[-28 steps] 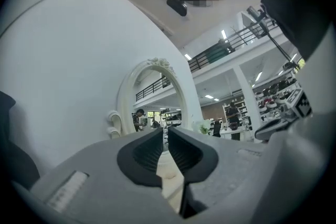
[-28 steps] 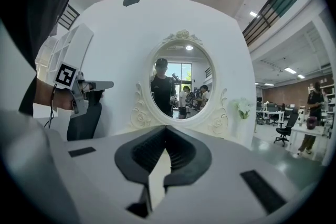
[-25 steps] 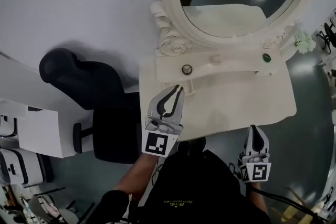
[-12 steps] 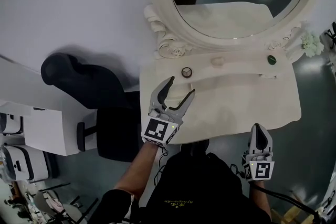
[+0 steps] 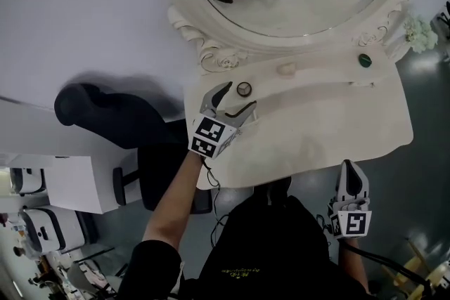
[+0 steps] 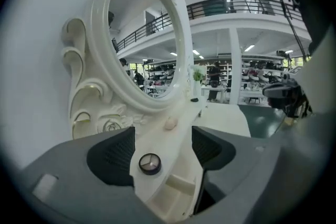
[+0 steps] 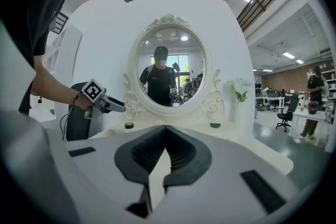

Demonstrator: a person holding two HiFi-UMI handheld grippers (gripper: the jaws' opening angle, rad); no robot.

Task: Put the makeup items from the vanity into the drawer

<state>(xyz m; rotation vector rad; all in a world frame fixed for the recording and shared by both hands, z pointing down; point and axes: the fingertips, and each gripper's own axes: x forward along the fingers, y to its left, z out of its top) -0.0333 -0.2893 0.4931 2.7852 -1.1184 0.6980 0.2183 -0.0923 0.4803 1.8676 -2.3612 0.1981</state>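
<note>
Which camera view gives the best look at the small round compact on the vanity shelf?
The left gripper view: the round compact sits close and central, its divided top readable. The head view shows it from above as a small ring; the right gripper view shows only a tiny dark disc.

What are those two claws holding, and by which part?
Nothing is held. The left gripper's jaws are opening, framing the round compact without touching it; the right gripper's jaws are together, empty.
</note>
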